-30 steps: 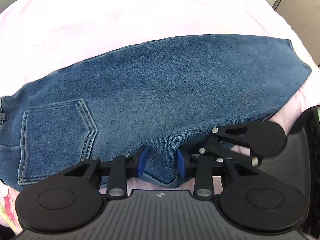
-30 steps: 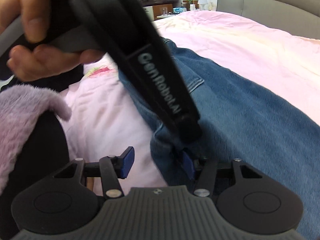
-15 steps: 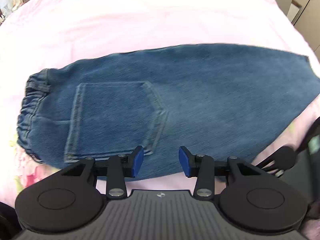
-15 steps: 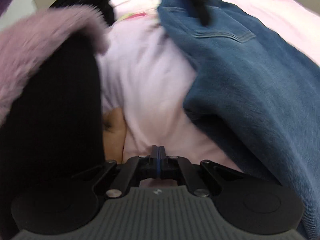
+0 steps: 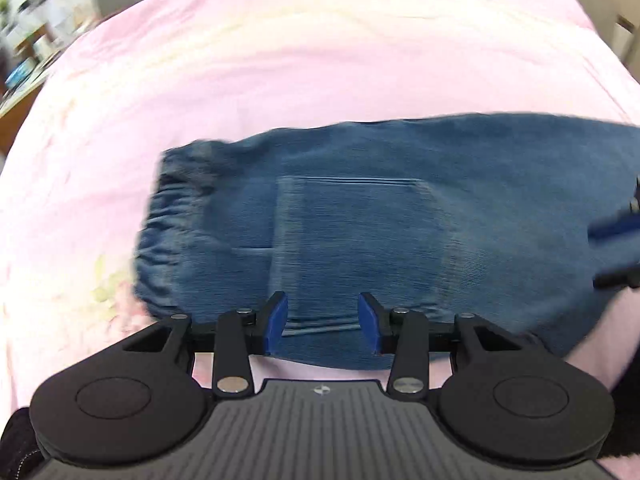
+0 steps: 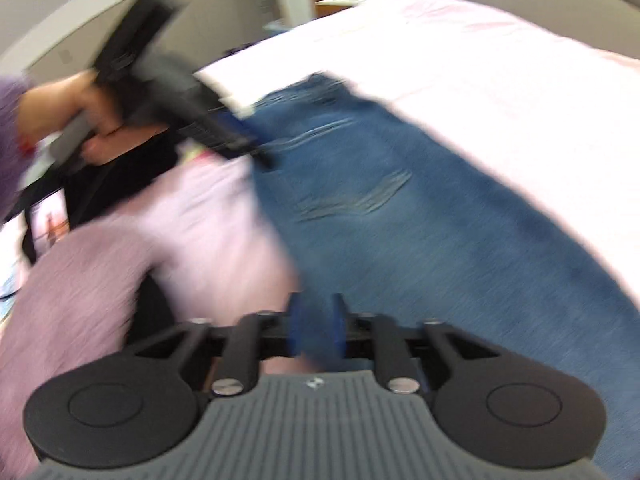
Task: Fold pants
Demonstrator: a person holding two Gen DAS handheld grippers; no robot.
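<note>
Pants (image 5: pixel 380 216) folded on pink bedspread (image 5: pixel 280 60), left gripper (image 5: pixel 322 322) wide above near edge, right gripper (image 6: pixel 316 330) narrow, perhaps pinching denim.

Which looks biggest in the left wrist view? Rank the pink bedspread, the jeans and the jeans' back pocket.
1. pink bedspread
2. jeans
3. back pocket

The order is clear: the pocket sits within the jeans, which lie on the bedspread.

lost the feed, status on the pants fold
Left hand-held gripper open, empty. Right hand-held gripper partly open, blurred. Jeans flat on pink bedspread.
</note>
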